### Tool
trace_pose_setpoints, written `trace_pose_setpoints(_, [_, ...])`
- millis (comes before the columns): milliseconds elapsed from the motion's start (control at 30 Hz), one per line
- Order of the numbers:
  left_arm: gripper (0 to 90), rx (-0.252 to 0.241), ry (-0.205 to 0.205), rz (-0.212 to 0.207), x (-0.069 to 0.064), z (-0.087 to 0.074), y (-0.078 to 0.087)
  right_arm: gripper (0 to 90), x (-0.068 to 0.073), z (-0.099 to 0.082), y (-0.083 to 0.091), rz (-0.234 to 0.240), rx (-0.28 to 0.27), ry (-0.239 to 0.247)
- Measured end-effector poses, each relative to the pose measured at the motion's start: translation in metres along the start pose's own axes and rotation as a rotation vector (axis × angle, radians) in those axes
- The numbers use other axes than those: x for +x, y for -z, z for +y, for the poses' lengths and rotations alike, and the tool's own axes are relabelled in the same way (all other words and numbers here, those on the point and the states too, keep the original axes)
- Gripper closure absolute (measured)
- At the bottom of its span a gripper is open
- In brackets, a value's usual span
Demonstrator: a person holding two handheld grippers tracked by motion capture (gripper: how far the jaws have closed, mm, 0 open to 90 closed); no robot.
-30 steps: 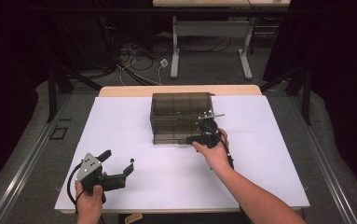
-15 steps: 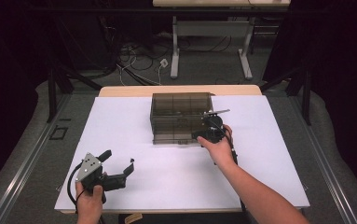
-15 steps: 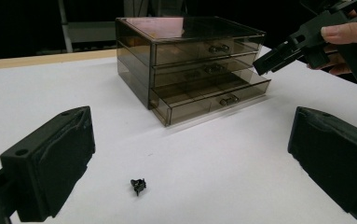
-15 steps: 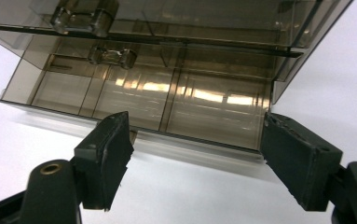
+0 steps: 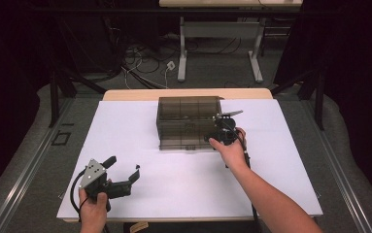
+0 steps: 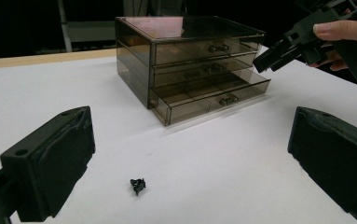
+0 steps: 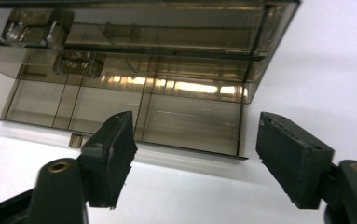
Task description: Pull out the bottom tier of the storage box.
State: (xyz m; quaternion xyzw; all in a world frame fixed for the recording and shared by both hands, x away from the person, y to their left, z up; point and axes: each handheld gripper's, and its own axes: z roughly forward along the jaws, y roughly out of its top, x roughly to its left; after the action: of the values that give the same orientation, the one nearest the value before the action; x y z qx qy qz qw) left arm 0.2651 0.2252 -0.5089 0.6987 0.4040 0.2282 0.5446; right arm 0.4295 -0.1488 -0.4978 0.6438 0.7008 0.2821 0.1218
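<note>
Left gripper (image 5: 125,178): low over the near-left of the white table (image 5: 140,145), held by the left hand (image 5: 93,206); jaws wide apart, nothing between them.
Small black clip (image 6: 138,185): lies on the table just ahead of the left jaws, clear of both.
Drawer box (image 5: 189,124): smoky clear plastic, three drawers, at table centre toward the far edge; bottom drawer (image 6: 213,95) pulled partly out, upper two in.
Right gripper (image 5: 221,132): at the box's right front corner, in the right hand (image 5: 232,150); jaws have just been closing somewhat, remain well parted, gripping nothing; the open drawer's corner lies beyond the gap.
</note>
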Motion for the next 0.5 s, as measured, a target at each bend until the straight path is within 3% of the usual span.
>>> trace_pose_setpoints(200, [0.5, 0.001, 0.0, 0.0, 0.0, 0.0, 0.0, 36.2, -0.005, 0.007, -0.002, -0.029, 0.039, -0.033])
trace_pose_setpoints(500, [0.5, 0.002, -0.002, -0.001, 0.0, 0.0, -0.001, 47.1, -0.012, 0.011, -0.007, -0.032, 0.075, -0.064])
